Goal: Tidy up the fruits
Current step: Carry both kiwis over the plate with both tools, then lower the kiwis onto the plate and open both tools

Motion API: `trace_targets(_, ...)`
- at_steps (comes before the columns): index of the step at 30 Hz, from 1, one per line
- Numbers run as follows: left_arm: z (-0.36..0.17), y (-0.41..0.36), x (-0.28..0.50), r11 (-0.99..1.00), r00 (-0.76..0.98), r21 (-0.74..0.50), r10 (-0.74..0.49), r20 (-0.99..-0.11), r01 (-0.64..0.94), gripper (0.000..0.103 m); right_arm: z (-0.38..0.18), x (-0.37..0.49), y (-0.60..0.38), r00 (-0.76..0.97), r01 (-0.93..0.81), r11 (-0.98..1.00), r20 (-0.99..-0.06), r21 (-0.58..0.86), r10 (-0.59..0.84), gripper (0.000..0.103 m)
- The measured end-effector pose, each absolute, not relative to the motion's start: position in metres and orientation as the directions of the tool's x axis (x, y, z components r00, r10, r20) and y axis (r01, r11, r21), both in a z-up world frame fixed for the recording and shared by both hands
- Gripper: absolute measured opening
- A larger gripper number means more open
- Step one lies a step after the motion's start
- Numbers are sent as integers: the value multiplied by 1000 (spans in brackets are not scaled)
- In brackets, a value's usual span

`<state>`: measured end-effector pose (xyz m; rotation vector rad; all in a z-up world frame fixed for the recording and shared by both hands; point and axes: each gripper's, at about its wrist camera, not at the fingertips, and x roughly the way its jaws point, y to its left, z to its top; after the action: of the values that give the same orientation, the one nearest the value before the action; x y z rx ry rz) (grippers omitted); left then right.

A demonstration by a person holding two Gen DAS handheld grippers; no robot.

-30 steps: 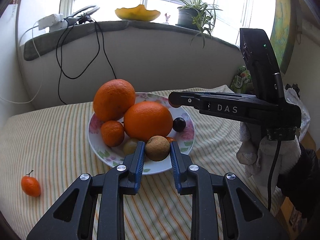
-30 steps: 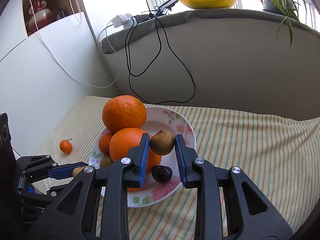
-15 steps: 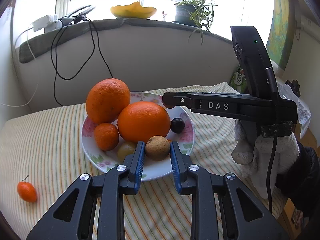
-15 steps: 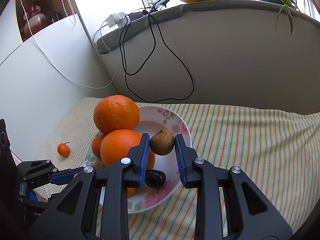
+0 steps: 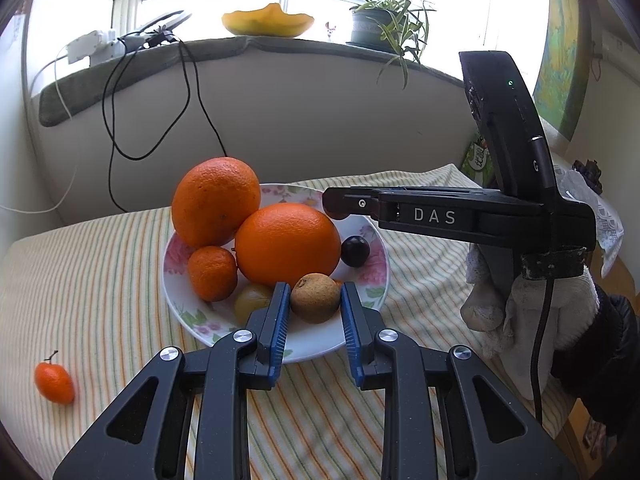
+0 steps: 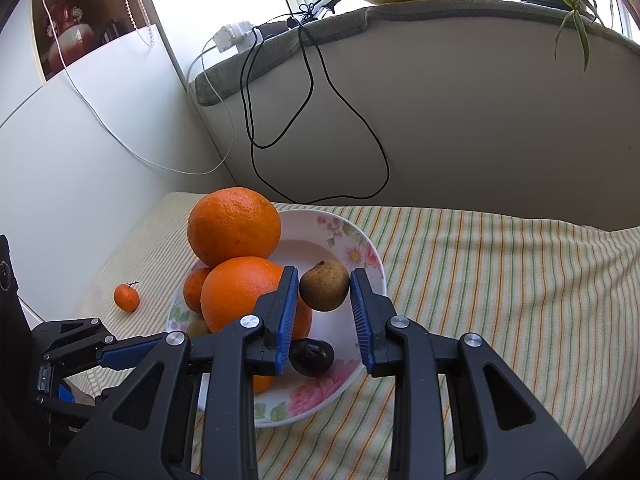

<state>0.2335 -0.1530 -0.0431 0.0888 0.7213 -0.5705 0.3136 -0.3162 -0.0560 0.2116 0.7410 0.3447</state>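
The rough brown fruit [image 5: 315, 298] sits pinched between the blue pads of the left gripper [image 5: 314, 292], both pads touching its sides, low over the near rim of the flowered plate [image 5: 304, 350]; whether it rests on the plate or hangs just clear I cannot tell. It is slightly wider than tall, its long axis running across from pad to pad, and no stem end shows. The right gripper [image 6: 325, 280] is likewise clamped on a stemmed brown fruit [image 6: 324, 286], held above the plate's far side with its nub pointing up and a little left, long axis near upright. Over the last second very little has shifted: both grips have held, and the plate has only drifted slightly in each view, so I judge neither fruit has been set down yet and both releases remain to be done. Just ahead of the left gripper's tips lies a large orange [image 5: 288, 244], with a dark plum [image 5: 355, 251] ahead and right. Well off to its left, a small tangerine [image 5: 54, 378] lies alone on the striped cloth [image 5: 100, 280], probably next to collect.
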Motion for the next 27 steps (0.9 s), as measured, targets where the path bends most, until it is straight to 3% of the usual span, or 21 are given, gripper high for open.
trace_targets(3,-44,-153,232,848,612,-114,-460,-644,517,32,-54,311,-317,704,-223,926,-607,305,369,64)
trace_targets(10,-47,-154,228,848,617,-107,-458,-640,519,62,-51,307,-319,723,-213,927,-589,308,362,81)
trace_targets(17,-44,-149,227,859,624,-111,-446,-641,499,68,-49,303,-323,733,-196,928,-581,318,354,87)
trace_targets(27,-37,-140,214,867,635,-116,-440,-635,484,69,-41,289,-320,733,-183,931,-588,315,343,88)
